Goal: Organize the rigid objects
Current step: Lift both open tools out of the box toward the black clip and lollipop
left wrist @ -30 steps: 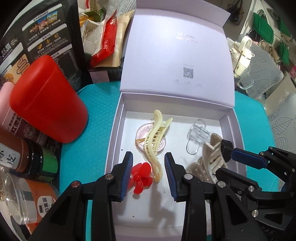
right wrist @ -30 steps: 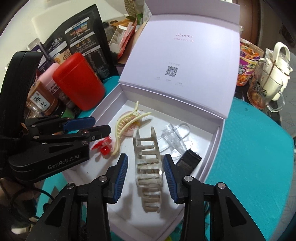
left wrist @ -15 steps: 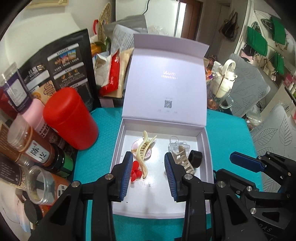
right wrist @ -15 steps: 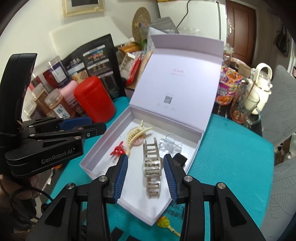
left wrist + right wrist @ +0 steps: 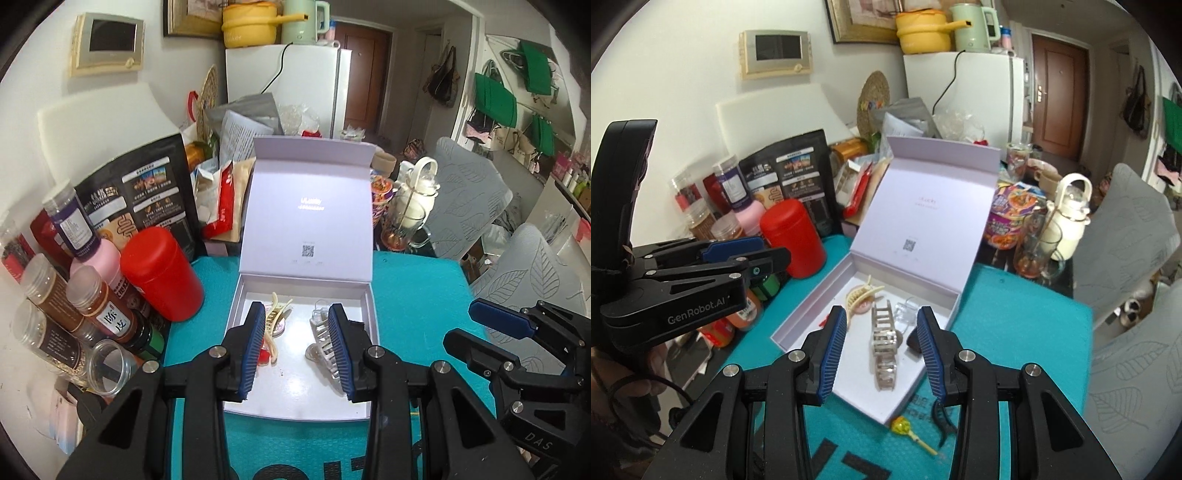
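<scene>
An open lilac box [image 5: 364, 400] [image 5: 812, 310] with its lid standing up sits on the teal mat. Inside lie a cream hair claw [image 5: 275, 315] [image 5: 858, 295], a beige ladder-shaped claw [image 5: 323, 345] [image 5: 884, 341], a clear clip [image 5: 905, 312], a small red clip [image 5: 263, 355] and a dark clip [image 5: 913, 341]. My left gripper [image 5: 297, 347] is open and empty, held above the box's near side. My right gripper [image 5: 882, 347] is open and empty, above the box's near corner.
A red canister [image 5: 160, 273] [image 5: 794, 242] and several spice jars [image 5: 92, 314] crowd the left of the box. A glass mug with a white bottle [image 5: 1054, 236] stands back right. A yellow-green hair pin [image 5: 908, 432] and a dark clip [image 5: 942, 421] lie on the mat before the box.
Both grippers have pulled back and up from the box, staying open. The clips stay in the box and look smaller now.
</scene>
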